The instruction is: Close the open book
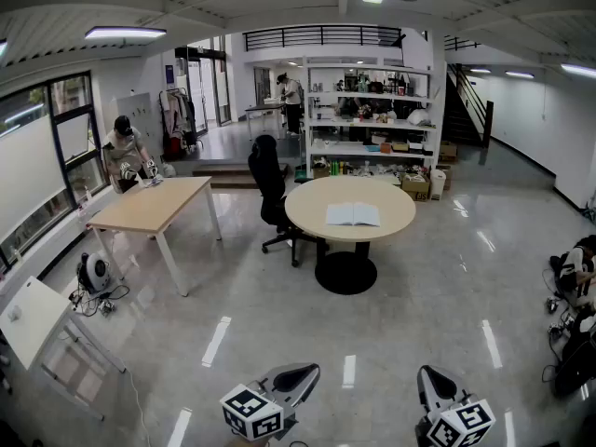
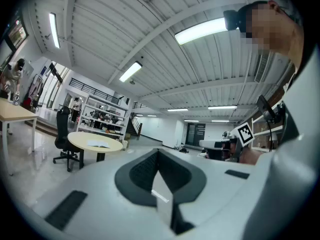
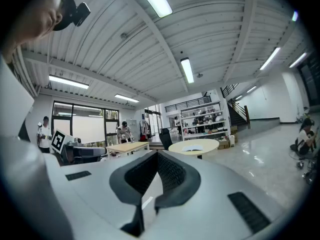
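Well across the room, the open book [image 1: 353, 214] lies flat on the round table [image 1: 307, 214], pages up, toward the side of the top that faces the shelving [image 1: 368, 119]. It is too far off to read anything on the pages. A black office chair [image 1: 270, 189] stands just beside the table on its left.

Both tools are held low and level at the near end of the floor, far from the book. The left gripper [image 1: 296, 374] has its jaws drawn together with nothing between them; seen from its own camera, the left gripper [image 2: 159, 154] points toward the round table. The right gripper [image 1: 430, 380] is likewise closed tight and empty, and from its own camera the right gripper [image 3: 156, 156] lines up roughly with the same table.

Off to the left stands a long wooden table [image 1: 154, 208], where a person [image 1: 124, 147] bends over its far end, perhaps working with something small.
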The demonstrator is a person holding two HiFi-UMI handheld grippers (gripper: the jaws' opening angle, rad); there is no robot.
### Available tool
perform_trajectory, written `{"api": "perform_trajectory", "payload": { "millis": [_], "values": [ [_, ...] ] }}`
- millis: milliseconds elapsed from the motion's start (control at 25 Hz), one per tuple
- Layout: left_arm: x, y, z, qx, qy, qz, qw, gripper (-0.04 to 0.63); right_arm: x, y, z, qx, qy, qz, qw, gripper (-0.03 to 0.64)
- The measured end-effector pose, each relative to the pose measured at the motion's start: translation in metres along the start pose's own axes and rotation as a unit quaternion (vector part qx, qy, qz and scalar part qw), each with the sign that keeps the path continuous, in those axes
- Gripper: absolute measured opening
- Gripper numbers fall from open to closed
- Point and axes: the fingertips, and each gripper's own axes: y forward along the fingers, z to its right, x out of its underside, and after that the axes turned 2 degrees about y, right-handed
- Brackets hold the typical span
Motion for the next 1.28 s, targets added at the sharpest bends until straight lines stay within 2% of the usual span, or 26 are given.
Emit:
{"api": "perform_trajectory", "payload": {
  "millis": [1000,1280],
  "values": [
    [0.002,-0.017,0.001,-0.008,-0.004,0.005,0.9999,-0.014,0.005,-0.003,0.002,0.023,0.016,0.015,0.999,-0.002],
    [0.002,-0.018,-0.002,-0.003,-0.021,0.010,0.9997,-0.014,0.009,0.003,0.002,0.039,0.003,0.006,0.999,-0.002]
  ]
}}
